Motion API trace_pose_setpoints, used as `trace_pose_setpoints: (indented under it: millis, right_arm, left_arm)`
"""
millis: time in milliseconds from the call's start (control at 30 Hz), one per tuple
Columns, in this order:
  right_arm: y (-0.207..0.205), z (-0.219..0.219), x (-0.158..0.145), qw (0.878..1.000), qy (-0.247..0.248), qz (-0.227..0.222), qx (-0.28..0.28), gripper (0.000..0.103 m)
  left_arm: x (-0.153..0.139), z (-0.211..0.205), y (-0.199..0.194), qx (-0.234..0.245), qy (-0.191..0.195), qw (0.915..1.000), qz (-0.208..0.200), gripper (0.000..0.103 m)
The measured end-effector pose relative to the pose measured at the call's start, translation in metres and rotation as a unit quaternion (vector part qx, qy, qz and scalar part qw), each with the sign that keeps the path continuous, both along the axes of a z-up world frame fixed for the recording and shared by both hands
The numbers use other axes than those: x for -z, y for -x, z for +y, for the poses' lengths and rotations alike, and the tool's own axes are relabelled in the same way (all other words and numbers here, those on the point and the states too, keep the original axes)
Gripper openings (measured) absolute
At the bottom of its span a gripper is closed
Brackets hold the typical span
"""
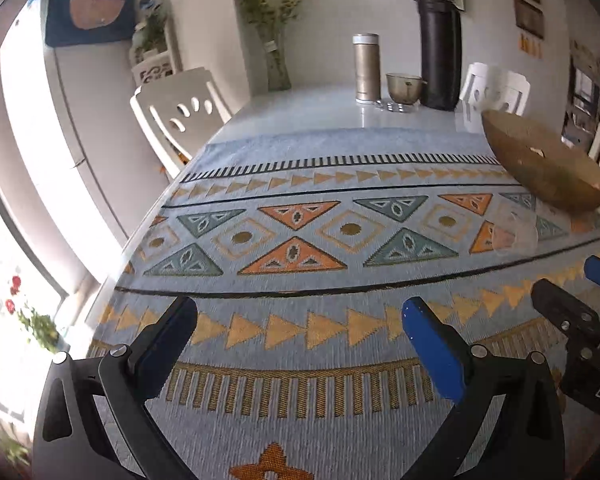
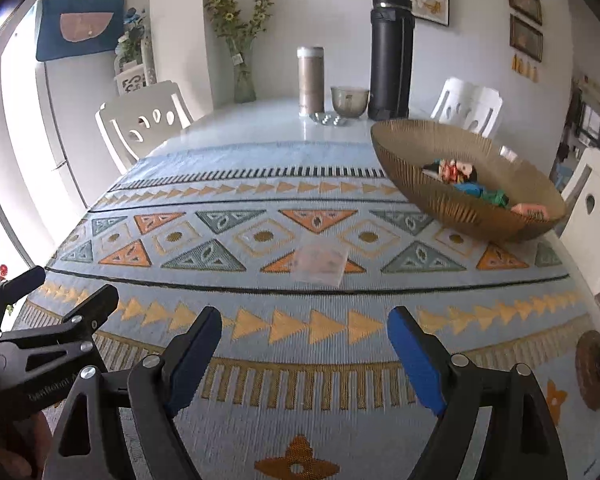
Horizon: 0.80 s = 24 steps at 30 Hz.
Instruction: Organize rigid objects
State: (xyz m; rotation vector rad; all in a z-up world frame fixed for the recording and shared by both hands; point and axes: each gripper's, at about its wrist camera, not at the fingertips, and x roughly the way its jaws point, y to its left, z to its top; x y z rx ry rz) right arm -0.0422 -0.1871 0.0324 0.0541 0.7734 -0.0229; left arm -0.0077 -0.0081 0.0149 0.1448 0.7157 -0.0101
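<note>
- Right now both grippers empty: left gripper (image 1: pixel 300 320) jaws wide, right gripper (image 2: pixel 305 330) jaws apart, nothing btwn.
- Clear plastic box (image 2: pixel 320 262) lies flat on patterned cloth (image 2: pixel 260 360), ahead of right gripper, near the bowl (image 2: pixel 440 196) w/ toys inside.
- Risk: box see-through, low; pads may skid over it or push it.
- Risk: grippers close together; could clash.
</note>
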Motion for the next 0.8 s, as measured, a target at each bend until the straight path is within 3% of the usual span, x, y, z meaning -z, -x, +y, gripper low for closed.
trace_pose_setpoints:
  millis: [133,333,533,800]
  right_arm:
    - [-0.007,-0.011,0.007,0.999,-0.025,0.019,0.013,0.086]
    - [-0.008,-0.021,0.009,0.998,-0.049,0.024,0.022,0.086]
    - [-0.007,-0.013,0.007,0.999,-0.030,0.020,0.013,0.086]
    - [-0.008,-0.018,0.008,0.999,-0.040,0.019,0.021,0.086]
  left_arm:
    - [-0.003,0.001,0.003,0.004,0.005,0.9999,-0.009,0.102]
    - [-0.002,0.018,-0.001,-0.007,0.050,0.9987,-0.003,0.102]
    - [0.000,0.014,-0.001,-0.005,0.040,0.9992,0.003,0.102]
    - [-0.001,0.012,-0.001,-0.002,0.033,0.9994,-0.001,0.102]
